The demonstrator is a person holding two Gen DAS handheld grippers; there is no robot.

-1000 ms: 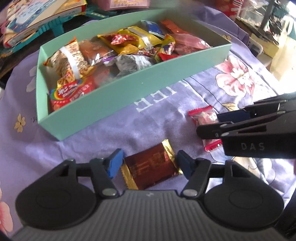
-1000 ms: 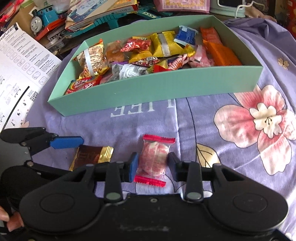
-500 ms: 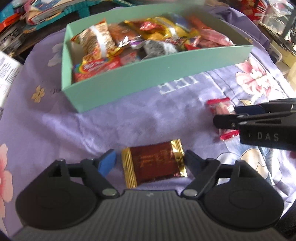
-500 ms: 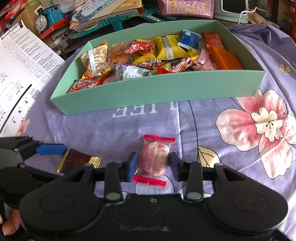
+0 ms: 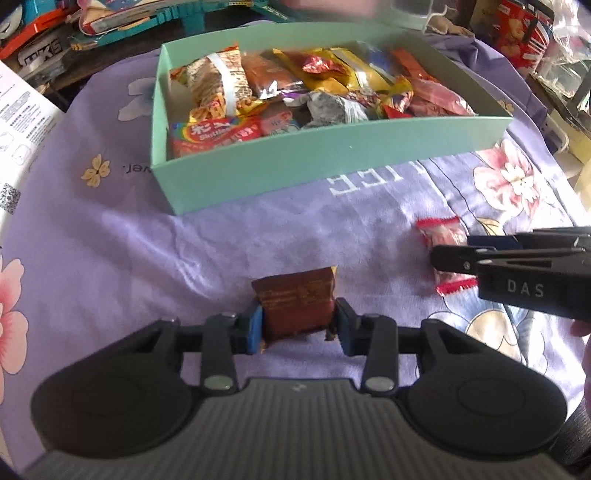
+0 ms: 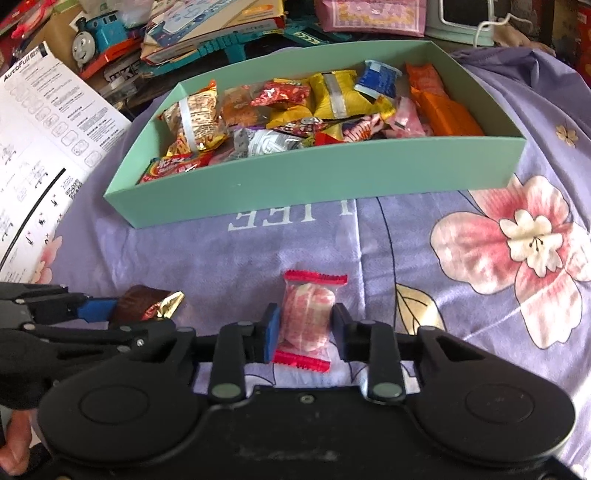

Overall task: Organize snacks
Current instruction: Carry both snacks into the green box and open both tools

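Note:
A mint-green box (image 5: 332, 173) (image 6: 332, 184) full of several snack packets stands on the purple floral cloth. My left gripper (image 5: 298, 325) is shut on a brown gold-edged snack packet (image 5: 295, 306), crumpled between the pads; the packet also shows in the right wrist view (image 6: 142, 304). My right gripper (image 6: 304, 330) has its pads against both sides of a pink candy in a clear red-edged wrapper (image 6: 306, 321), which rests on the cloth; the candy also shows in the left wrist view (image 5: 441, 236). The right gripper (image 5: 454, 254) sits to the right of the left one.
A white instruction sheet (image 6: 40, 147) lies at the left. Books, a blue toy train (image 6: 96, 35) and other clutter stand behind the box. The cloth shows a large pink flower (image 6: 524, 251) at the right.
My left gripper has closed on the brown packet, squeezing it narrower, and turned to face the box more squarely. The right gripper has stayed around the pink candy.

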